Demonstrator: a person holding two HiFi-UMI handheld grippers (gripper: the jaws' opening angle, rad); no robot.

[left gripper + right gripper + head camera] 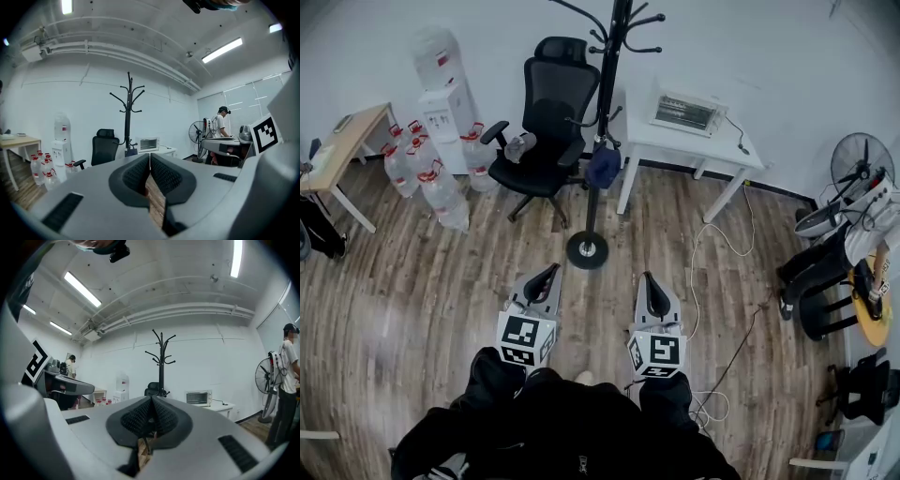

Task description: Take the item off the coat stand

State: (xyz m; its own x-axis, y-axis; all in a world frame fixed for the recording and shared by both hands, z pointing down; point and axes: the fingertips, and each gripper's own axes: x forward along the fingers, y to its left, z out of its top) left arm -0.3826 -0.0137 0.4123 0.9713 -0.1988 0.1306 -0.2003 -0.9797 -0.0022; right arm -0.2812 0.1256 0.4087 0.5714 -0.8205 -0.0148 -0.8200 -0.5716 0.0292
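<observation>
- Wood floor (412,309): fills lower half of frame.
- White table (717,147): upper right of centre, toaster oven (687,112) on top.
- Black office chair (546,122): upper centre, just left of coat stand.
- Coat stand (594,202): upright, upper centre.
- Dark blue item (603,167): hangs low on stand pole, between chair and table.
- Left gripper (549,273), right gripper (651,281): lower centre, side by side, both clenched, nothing between jaws, clear of stand.

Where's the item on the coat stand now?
Head view, upper centre: the dark blue item hangs low on the coat stand, between the black office chair at left and the white table at right.
</observation>
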